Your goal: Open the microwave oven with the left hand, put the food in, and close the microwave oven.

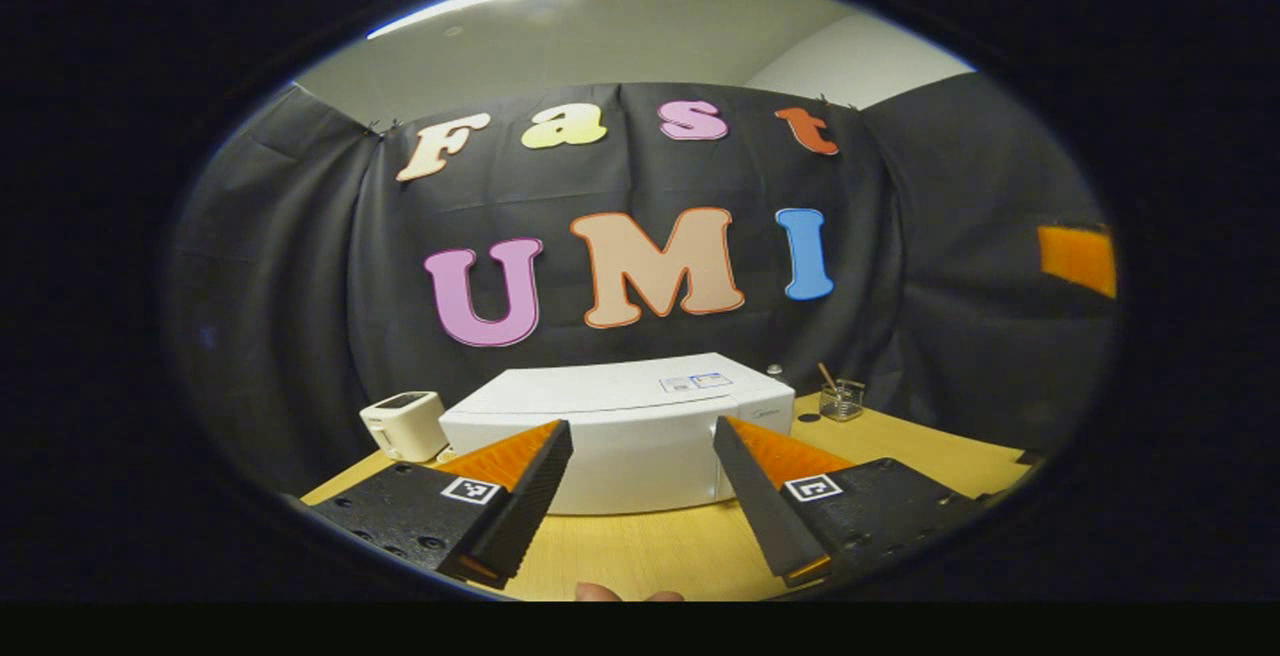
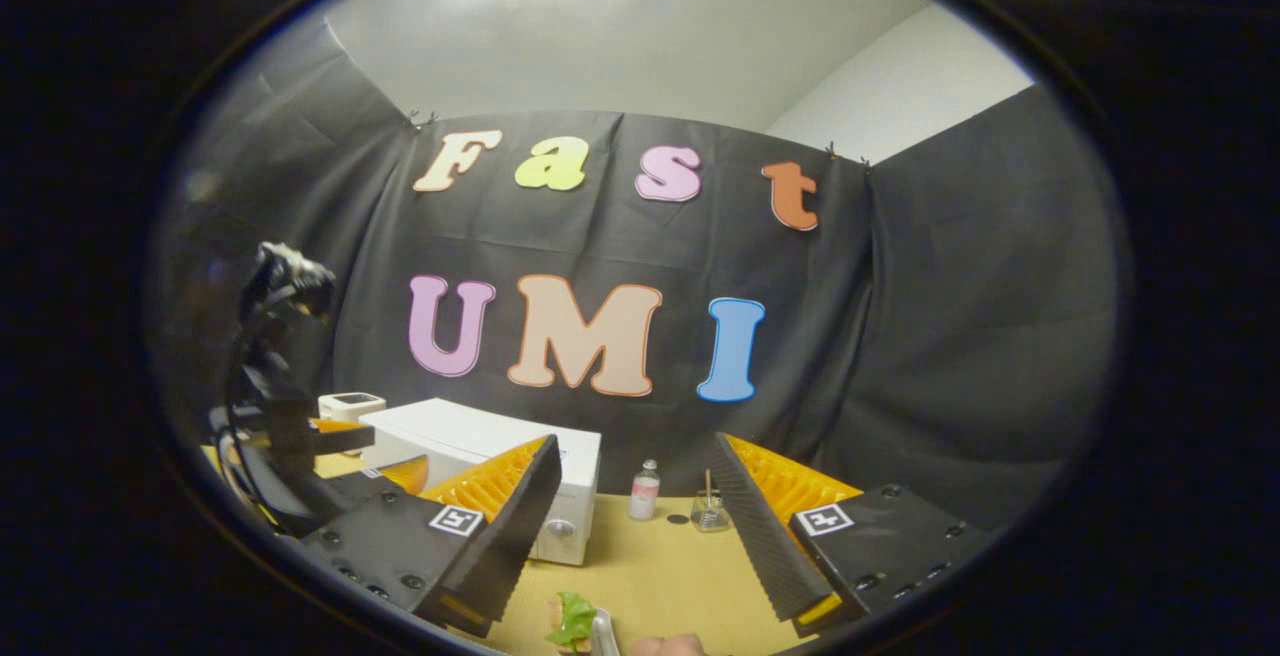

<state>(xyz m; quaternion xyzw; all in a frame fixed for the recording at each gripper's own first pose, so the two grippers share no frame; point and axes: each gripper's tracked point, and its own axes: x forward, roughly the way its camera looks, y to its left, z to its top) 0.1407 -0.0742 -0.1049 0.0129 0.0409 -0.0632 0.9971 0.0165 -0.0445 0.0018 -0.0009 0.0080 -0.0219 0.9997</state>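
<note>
Both released: left gripper [image 1: 640,496] faces the shut microwave [image 1: 620,436]; right gripper [image 2: 635,526] above food [image 2: 575,621].

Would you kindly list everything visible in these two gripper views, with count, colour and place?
microwave oven: one, white, door shut, middle of the table
table: one, light wood, bearing everything
small appliance: one, cream with dark top, left of the microwave oven
glass jar: one, clear, holding a stick, right of the microwave oven
small bottle: one, clear with pale label, beside the glass jar
food: one, green leaf on top, near table edge
left gripper: one, open, facing the microwave oven
right gripper: one, open, above the food
</note>
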